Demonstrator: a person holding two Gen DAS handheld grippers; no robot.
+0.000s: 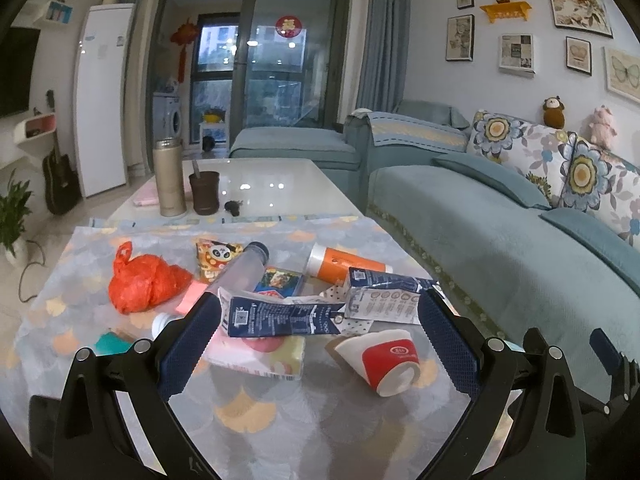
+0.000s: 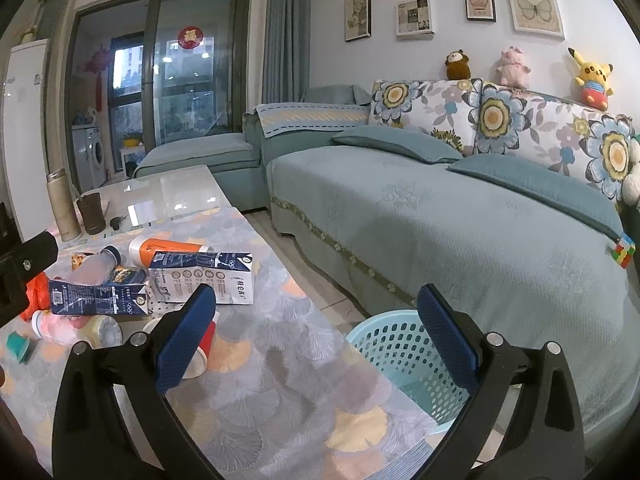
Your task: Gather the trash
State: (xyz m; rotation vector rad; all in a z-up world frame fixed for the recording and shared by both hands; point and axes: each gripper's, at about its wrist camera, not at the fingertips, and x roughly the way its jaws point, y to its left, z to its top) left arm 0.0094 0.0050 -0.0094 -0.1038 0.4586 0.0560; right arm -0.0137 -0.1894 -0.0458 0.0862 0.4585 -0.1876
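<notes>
Trash lies on the patterned tablecloth (image 1: 248,412): a red and white paper cup (image 1: 384,360) on its side, two navy milk cartons (image 1: 280,318) (image 1: 384,296), an orange bottle (image 1: 344,264), a clear bottle (image 1: 244,268), a red plastic bag (image 1: 144,280) and a snack packet (image 1: 214,258). My left gripper (image 1: 320,320) is open and empty, just short of the cartons and cup. My right gripper (image 2: 316,312) is open and empty above the table's right edge. A light blue basket (image 2: 404,356) stands on the floor beside the table.
A thermos (image 1: 169,178), a dark cup (image 1: 205,192) and keys (image 1: 233,207) stand on the bare far part of the table. A teal sofa (image 2: 460,220) runs along the right. A guitar (image 1: 60,184) and a plant (image 1: 14,216) are at the left.
</notes>
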